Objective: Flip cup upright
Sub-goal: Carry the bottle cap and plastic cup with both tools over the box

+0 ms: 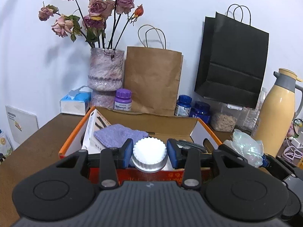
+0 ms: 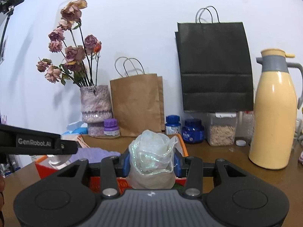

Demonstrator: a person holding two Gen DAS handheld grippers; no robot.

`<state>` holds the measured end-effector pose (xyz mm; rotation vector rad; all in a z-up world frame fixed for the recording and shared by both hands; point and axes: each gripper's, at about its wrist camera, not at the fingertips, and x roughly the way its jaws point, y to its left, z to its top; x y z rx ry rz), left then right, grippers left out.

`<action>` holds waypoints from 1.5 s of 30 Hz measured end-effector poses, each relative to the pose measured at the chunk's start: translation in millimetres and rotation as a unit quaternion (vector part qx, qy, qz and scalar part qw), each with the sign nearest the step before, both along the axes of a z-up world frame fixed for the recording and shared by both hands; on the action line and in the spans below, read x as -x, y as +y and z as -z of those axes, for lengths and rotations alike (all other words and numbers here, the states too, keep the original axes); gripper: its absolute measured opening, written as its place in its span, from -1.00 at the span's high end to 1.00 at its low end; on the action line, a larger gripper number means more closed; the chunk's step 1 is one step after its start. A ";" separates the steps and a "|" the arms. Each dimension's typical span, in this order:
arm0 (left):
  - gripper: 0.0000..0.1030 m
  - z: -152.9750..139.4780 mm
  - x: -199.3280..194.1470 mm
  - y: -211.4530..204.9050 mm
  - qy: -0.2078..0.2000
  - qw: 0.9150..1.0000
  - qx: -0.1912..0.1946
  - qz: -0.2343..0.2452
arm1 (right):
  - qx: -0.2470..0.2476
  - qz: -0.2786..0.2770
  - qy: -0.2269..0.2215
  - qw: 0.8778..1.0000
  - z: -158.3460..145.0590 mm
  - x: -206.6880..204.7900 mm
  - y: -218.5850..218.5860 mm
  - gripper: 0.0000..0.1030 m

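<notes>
Left wrist view: the left gripper (image 1: 149, 152) sits low in the centre of the frame, its blue pads (image 1: 129, 149) clamped on either side of a white ribbed cap (image 1: 149, 151) atop a silvery cup (image 1: 148, 167), whose body is hidden below the cap, so its orientation cannot be told. Behind it is an open orange-edged cardboard box (image 1: 74, 132) holding a folded lilac cloth (image 1: 118, 134). At the far right edge of this frame the right gripper (image 1: 264, 160) shows side-on, carrying a crumpled iridescent bag (image 1: 246, 149). In the right wrist view that right gripper (image 2: 152, 163) fills the lower centre, its pads pressed together on the iridescent bag (image 2: 151, 157), which bulges up between them. The left gripper (image 2: 62, 149) enters from the left edge with the cup (image 2: 55, 160) partly visible under it. Along the back wall stand a vase of dried roses (image 2: 95, 104), a brown paper bag (image 2: 136, 102), a black paper bag (image 2: 215, 66) and a yellow thermos jug (image 2: 273, 113) at the right, all on the wooden table (image 2: 217, 157).
</notes>
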<state>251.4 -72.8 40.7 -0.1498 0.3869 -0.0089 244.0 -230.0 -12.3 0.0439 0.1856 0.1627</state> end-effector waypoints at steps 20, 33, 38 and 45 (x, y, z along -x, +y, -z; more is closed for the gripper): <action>0.23 -2.3 -64.2 18.2 -0.013 1.000 -0.004 -0.010 | 0.016 -0.007 -0.015 1.000 -14.1 -63.4 29.6 0.19; 0.23 7.4 -108.5 28.3 -0.010 1.000 -0.017 -0.012 | 0.026 -0.014 0.000 1.000 -13.5 -112.0 34.5 0.19; 0.23 12.2 -124.9 32.7 -0.006 1.000 -0.025 -0.011 | 0.028 -0.014 0.012 0.999 -13.4 -126.9 34.5 0.19; 0.23 20.3 -137.3 37.4 0.006 0.999 -0.031 -0.009 | 0.035 -0.013 0.032 0.999 -9.6 -142.9 34.2 0.19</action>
